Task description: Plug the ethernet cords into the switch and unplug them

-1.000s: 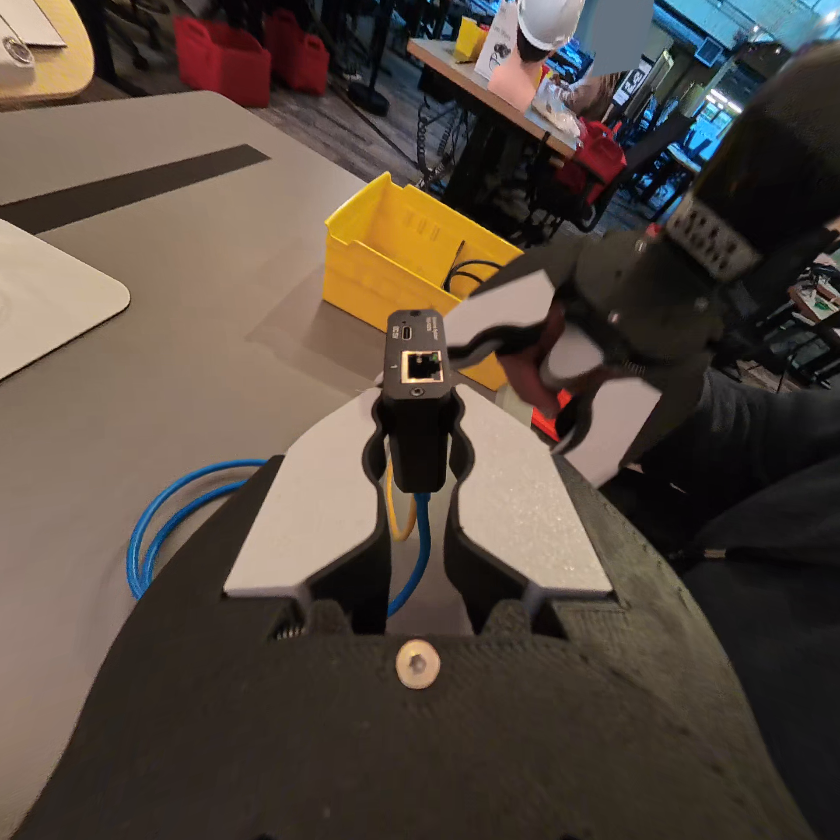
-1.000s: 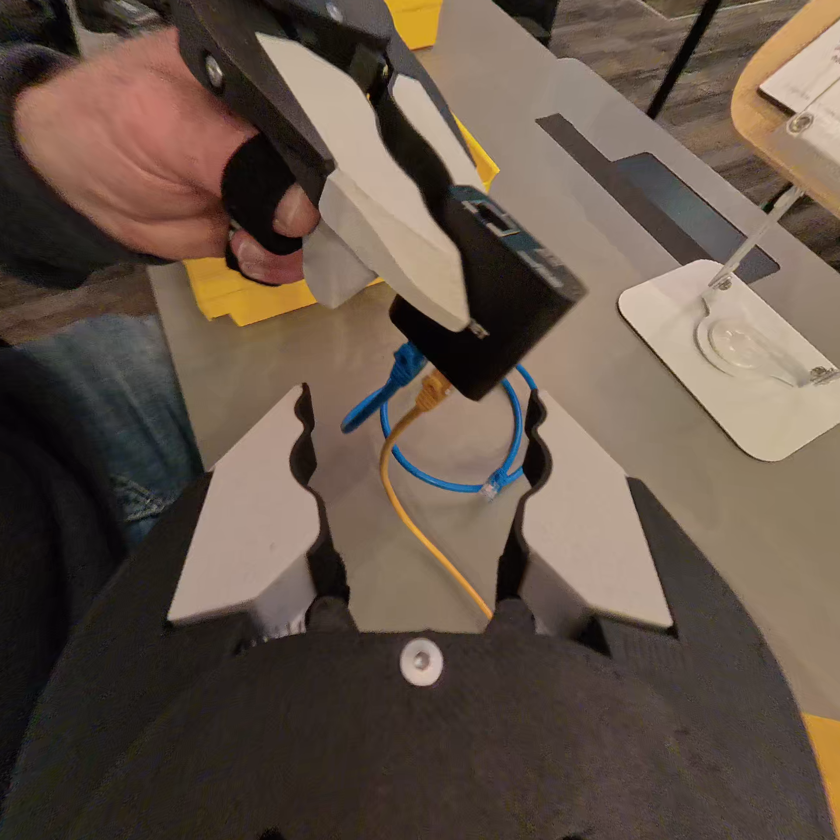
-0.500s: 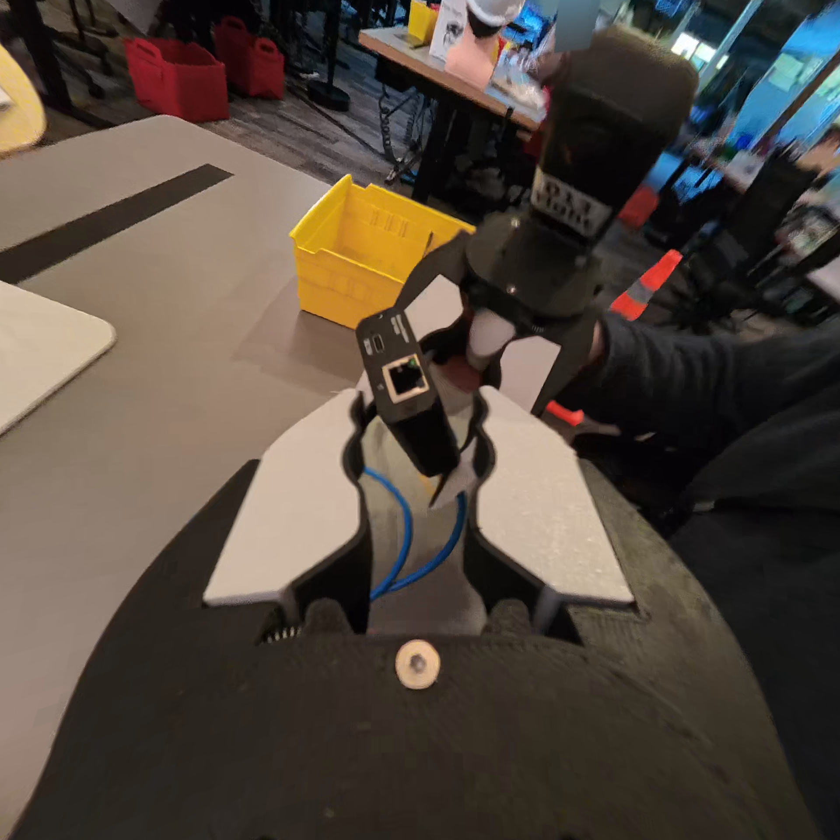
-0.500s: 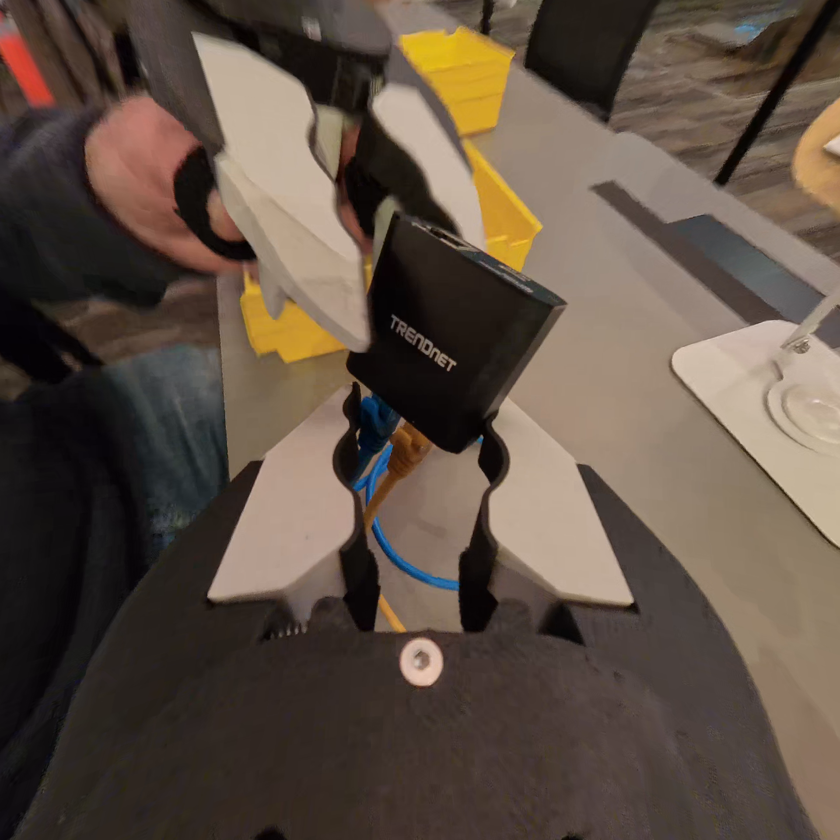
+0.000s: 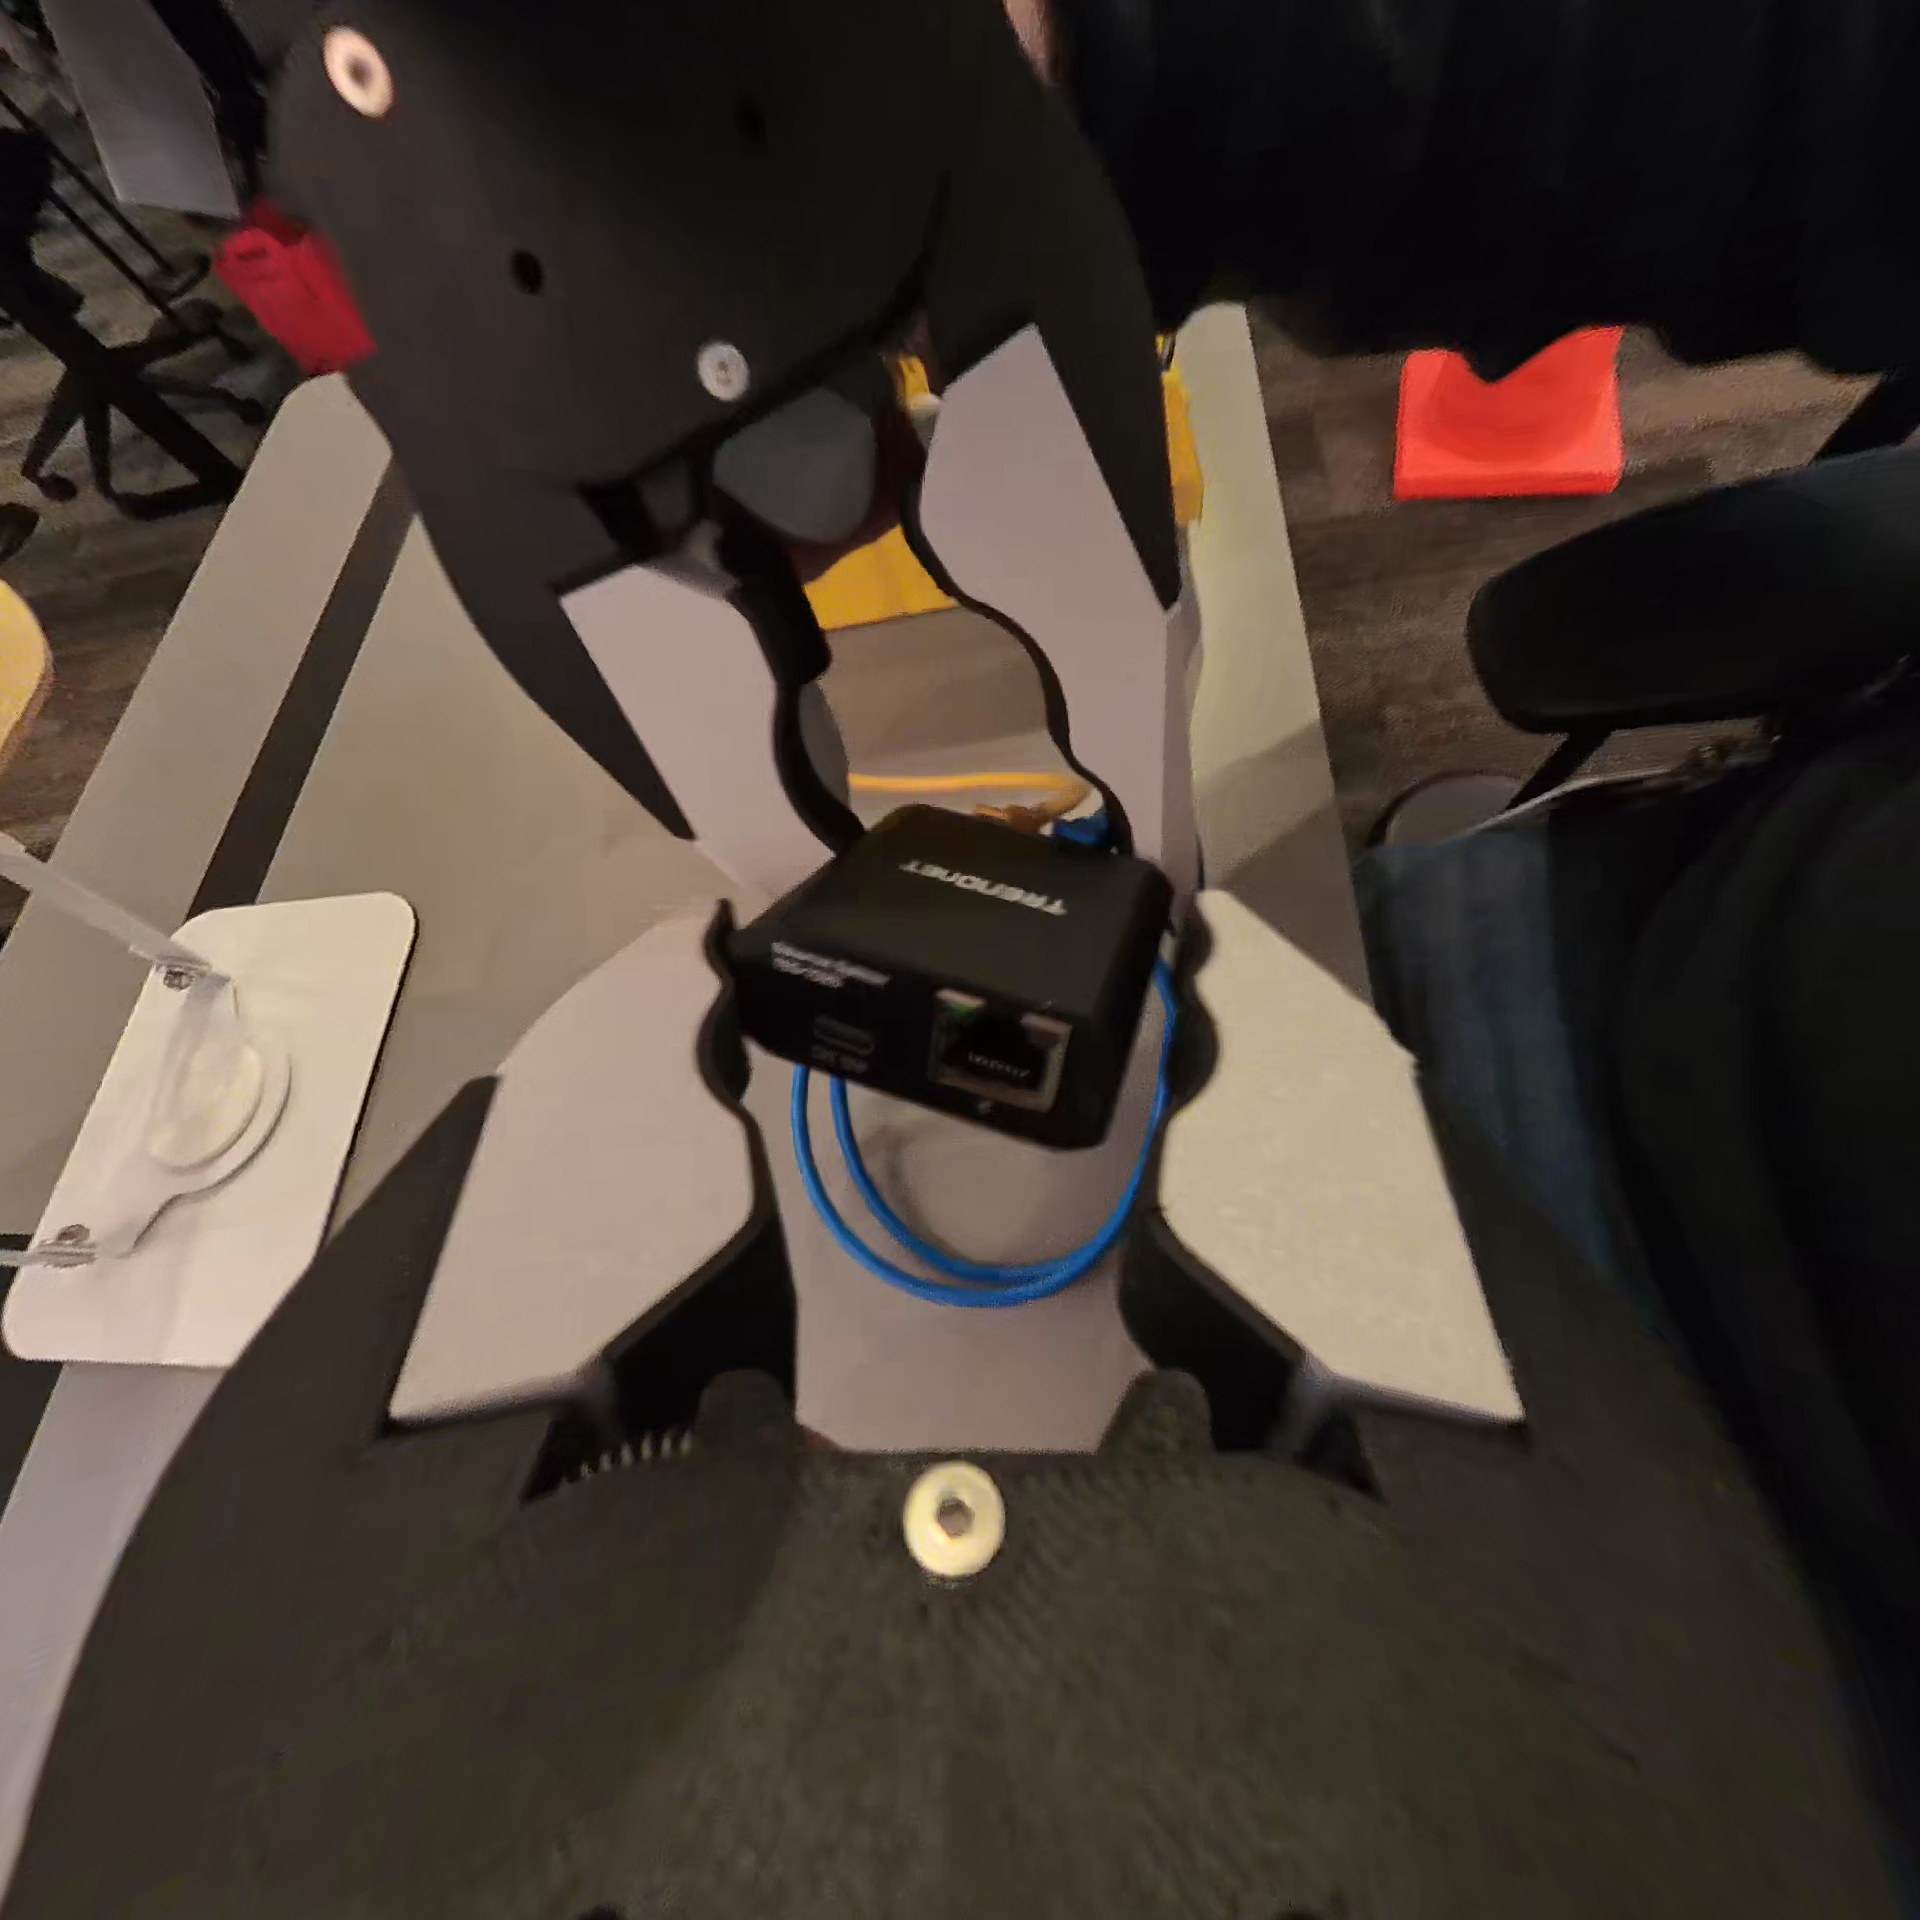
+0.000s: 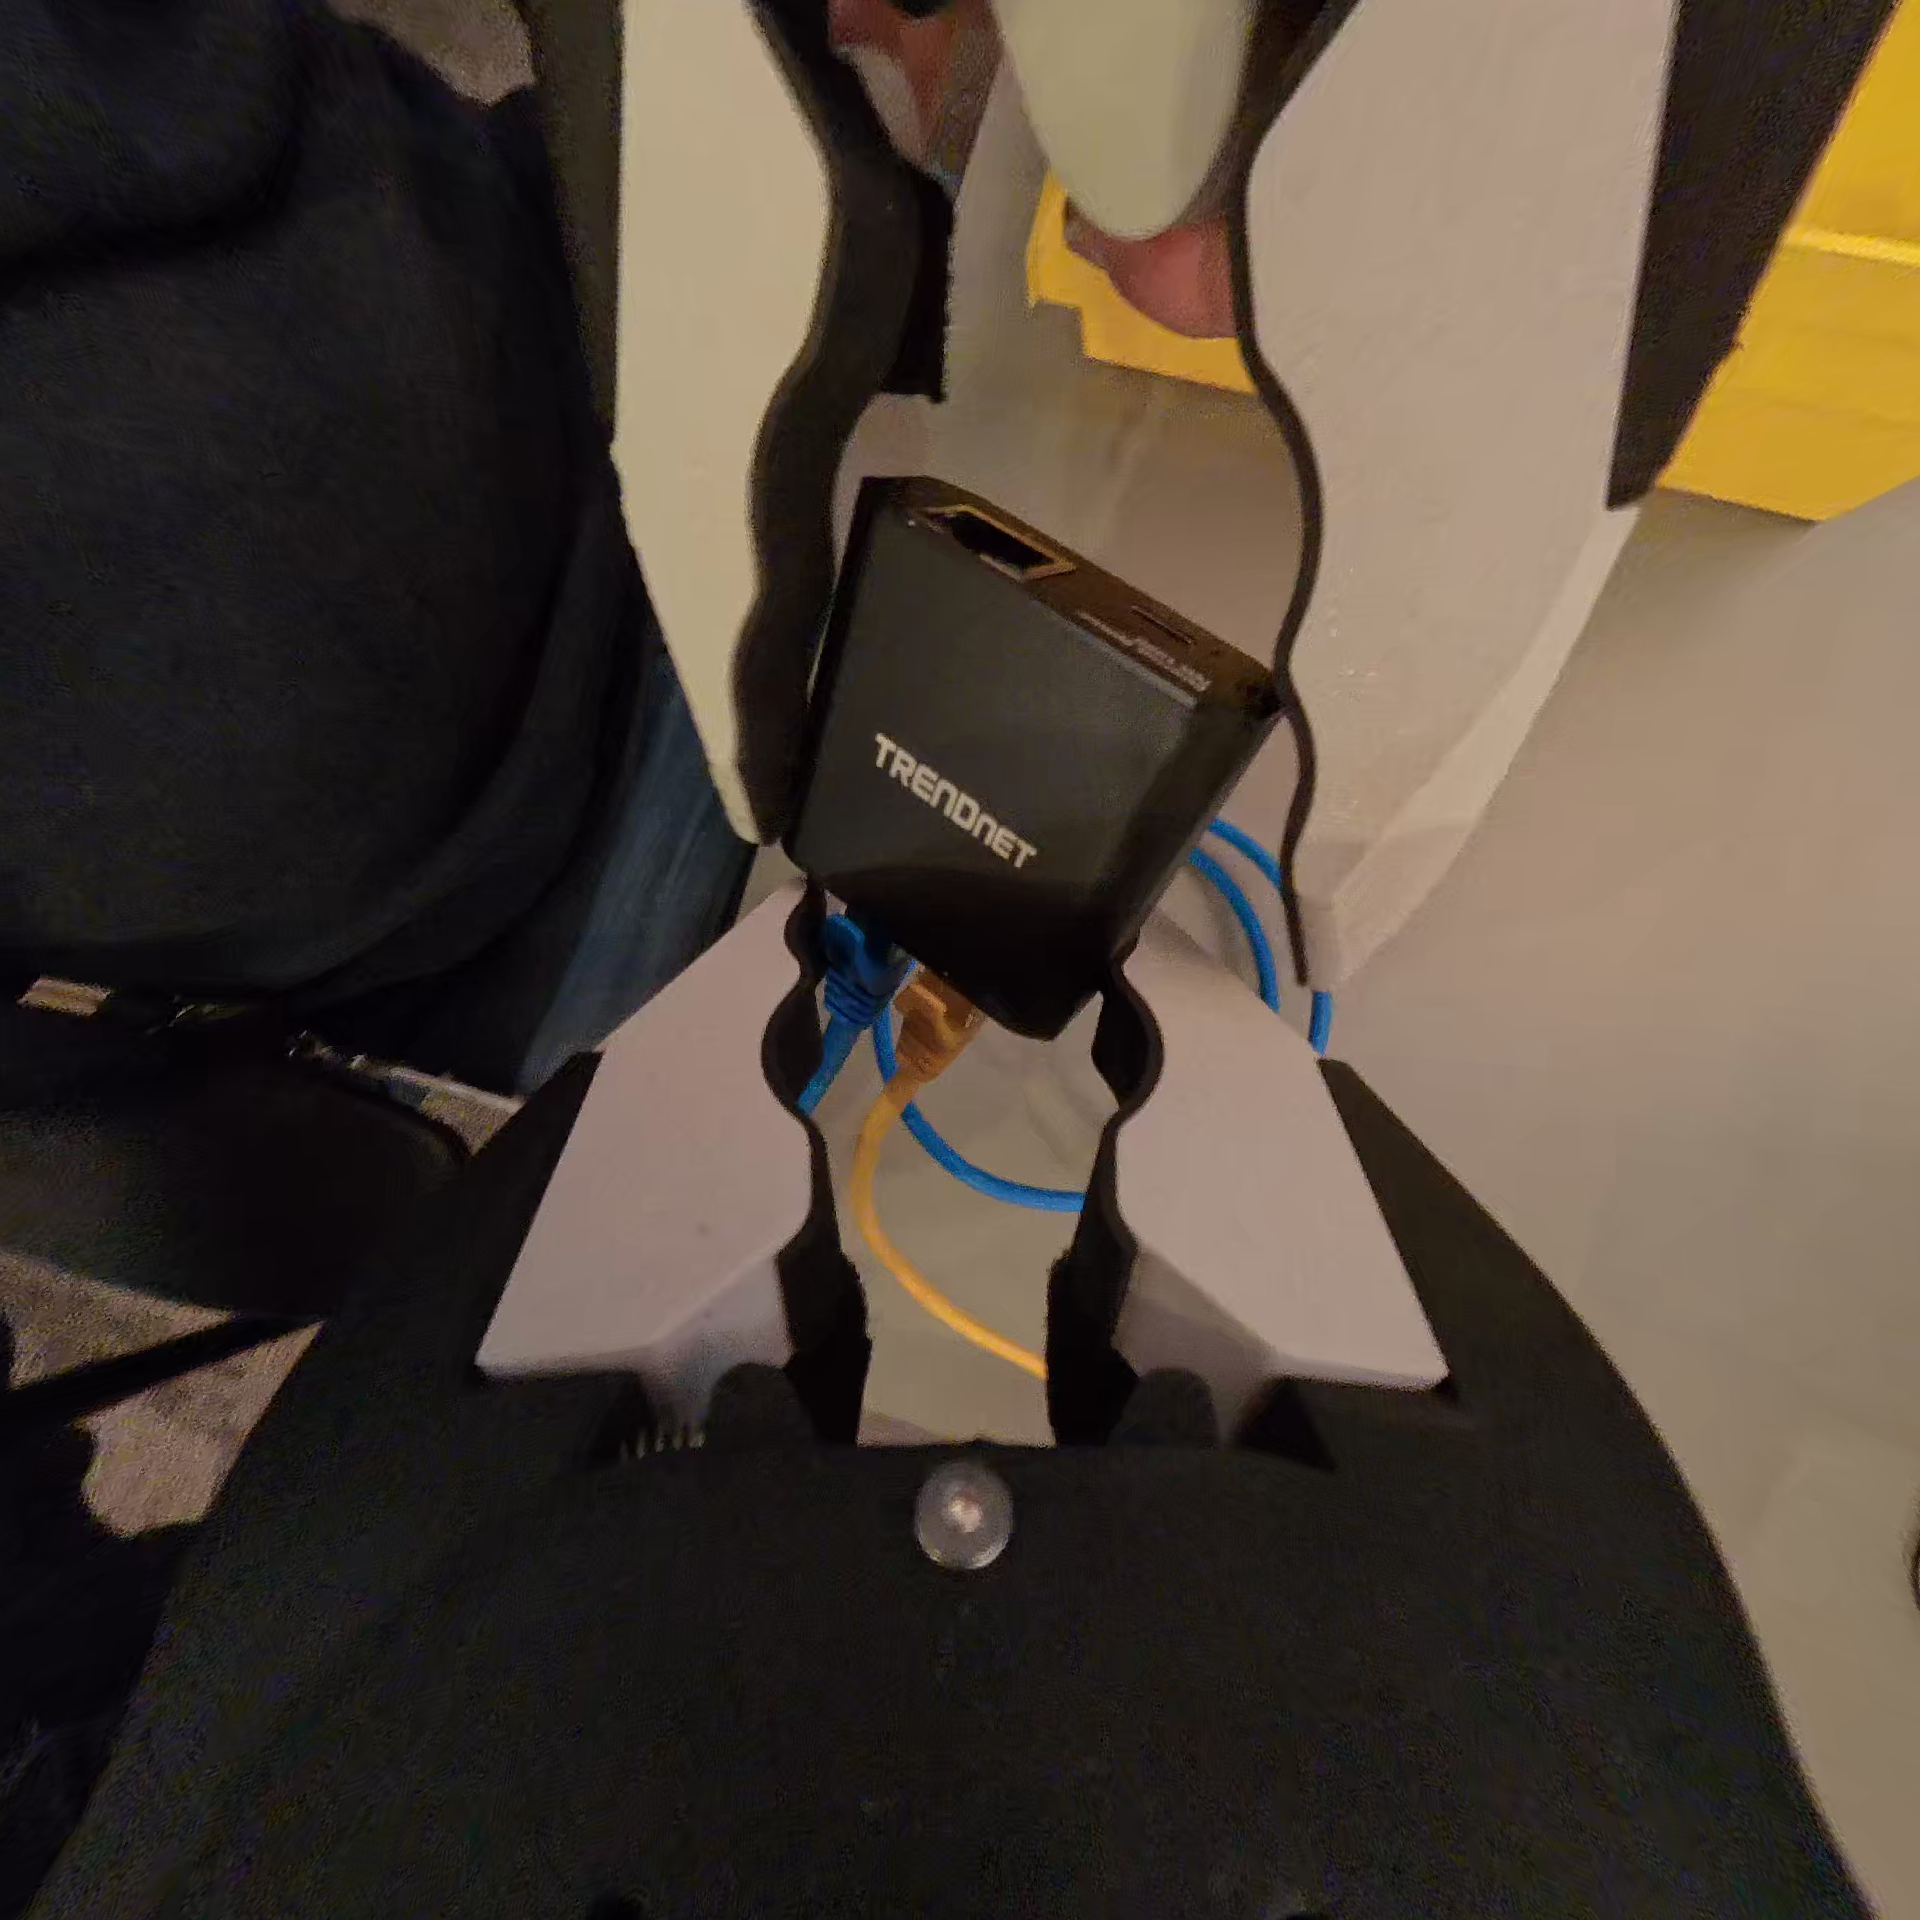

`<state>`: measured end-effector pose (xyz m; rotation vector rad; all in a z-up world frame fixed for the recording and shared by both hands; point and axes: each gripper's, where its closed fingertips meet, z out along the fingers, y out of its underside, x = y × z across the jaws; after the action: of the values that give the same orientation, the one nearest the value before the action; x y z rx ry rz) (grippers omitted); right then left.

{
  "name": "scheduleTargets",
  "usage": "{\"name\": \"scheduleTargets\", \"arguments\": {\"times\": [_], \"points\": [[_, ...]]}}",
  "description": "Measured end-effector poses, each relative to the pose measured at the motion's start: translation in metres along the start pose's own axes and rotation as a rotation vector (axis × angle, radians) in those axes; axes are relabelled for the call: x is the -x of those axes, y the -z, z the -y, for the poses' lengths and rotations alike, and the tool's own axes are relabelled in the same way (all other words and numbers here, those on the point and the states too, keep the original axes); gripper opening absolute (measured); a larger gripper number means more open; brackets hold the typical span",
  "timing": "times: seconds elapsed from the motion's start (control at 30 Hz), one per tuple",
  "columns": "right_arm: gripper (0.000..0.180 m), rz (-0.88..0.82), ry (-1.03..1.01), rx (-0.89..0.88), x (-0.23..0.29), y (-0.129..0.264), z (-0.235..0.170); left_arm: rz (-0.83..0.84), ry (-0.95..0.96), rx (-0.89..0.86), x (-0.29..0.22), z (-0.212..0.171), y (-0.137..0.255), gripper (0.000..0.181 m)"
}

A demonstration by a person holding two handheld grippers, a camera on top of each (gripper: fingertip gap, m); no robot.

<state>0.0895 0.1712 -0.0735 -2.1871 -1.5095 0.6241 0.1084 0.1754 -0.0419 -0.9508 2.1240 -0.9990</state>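
The black switch (image 5: 966,935) hangs flat above the grey table (image 5: 468,727). My right gripper (image 6: 961,935) is shut on its cable end, with the blue plug (image 6: 857,966) and the yellow plug (image 6: 935,1023) seated there between the fingers. My left gripper (image 5: 961,951) is spread wide around the other end, with a thin gap on the right side. The empty port (image 5: 997,1055) faces the left wrist camera. The blue cord (image 5: 935,1278) loops on the table below. The yellow cord (image 6: 894,1226) trails towards the right wrist camera.
A yellow bin (image 6: 1818,343) stands behind the left gripper. A white plate with a clear stand (image 5: 208,1122) lies on the table to the left. The person's jeans leg (image 5: 1475,1039) and a chair arm (image 5: 1683,644) are at the right; a red object (image 5: 1507,416) is on the floor. The grippers are tip to tip, or close to it.
My right gripper closed on the switch's cable end. My left gripper let go of its thin-edge grip and spread wide. The switch turned from upright to flat and came down nearer the table.
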Motion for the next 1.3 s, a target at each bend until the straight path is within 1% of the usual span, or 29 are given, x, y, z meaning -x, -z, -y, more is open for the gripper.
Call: {"name": "scheduleTargets", "arguments": {"times": [0.07,0.2,0.27,0.4,0.43,0.47,0.5,0.6,0.63,0.67,0.77,0.8,0.9,1.03,1.1,1.2,1.23,1.27,1.3], "points": [[0.050,0.043,0.009,0.019,0.006,0.000,0.000,-0.027,0.020,-0.053,-0.004,0.005,0.002,0.074],[0.047,0.032,-0.012,-0.024,0.001,0.003,0.004,0.023,0.039,-0.092,0.002,0.007,0.008,0.073],[0.049,-0.053,-0.051,-0.076,-0.010,0.009,0.008,0.052,0.109,-0.128,0.011,0.009,0.015,0.072],[0.070,-0.241,-0.073,-0.155,-0.015,0.018,0.009,0.106,0.238,-0.230,0.028,0.011,0.026,0.070],[0.074,-0.280,-0.073,-0.177,-0.016,0.018,0.010,0.105,0.264,-0.262,0.030,0.013,0.028,0.070],[0.073,-0.317,-0.086,-0.208,-0.018,0.017,0.014,0.097,0.286,-0.292,0.031,0.016,0.028,0.069],[0.071,-0.357,-0.117,-0.235,-0.024,0.016,0.016,0.092,0.299,-0.309,0.031,0.016,0.027,0.069],[0.051,-0.409,-0.154,-0.251,-0.033,0.004,0.014,0.094,0.297,-0.322,0.027,0.019,0.021,0.069],[0.044,-0.383,-0.171,-0.285,-0.032,0.001,0.017,0.095,0.291,-0.325,0.025,0.021,0.020,0.069],[0.025,-0.340,-0.167,-0.331,-0.027,-0.002,0.023,0.095,0.286,-0.328,0.023,0.022,0.020,0.069],[0.024,-0.332,-0.155,-0.397,-0.024,0.001,0.027,0.093,0.270,-0.340,0.021,0.026,0.024,0.068],[0.024,-0.351,-0.146,-0.378,-0.024,0.003,0.025,0.096,0.263,-0.321,0.021,0.024,0.023,0.068],[0.023,-0.428,-0.122,-0.226,-0.031,0.004,0.009,0.060,0.275,-0.235,0.019,0.015,0.017,0.067],[0.022,-0.529,-0.046,-0.001,-0.036,0.017,-0.007,0.046,0.307,-0.219,0.021,0.012,0.018,0.095],[0.023,-0.534,-0.013,0.095,-0.035,0.022,-0.012,0.038,0.290,-0.192,0.019,0.011,0.014,0.099],[0.023,-0.515,0.022,0.226,-0.034,0.024,-0.019,0.030,0.254,-0.131,0.014,0.010,0.007,0.097],[0.023,-0.506,0.032,0.251,-0.033,0.024,-0.019,0.030,0.245,-0.110,0.013,0.010,0.005,0.091],[0.023,-0.493,0.039,0.264,-0.032,0.024,-0.019,0.031,0.236,-0.100,0.013,0.010,0.004,0.078],[0.023,-0.489,0.044,0.271,-0.031,0.024,-0.018,0.024,0.235,-0.106,0.012,0.011,0.005,0.074]]}}
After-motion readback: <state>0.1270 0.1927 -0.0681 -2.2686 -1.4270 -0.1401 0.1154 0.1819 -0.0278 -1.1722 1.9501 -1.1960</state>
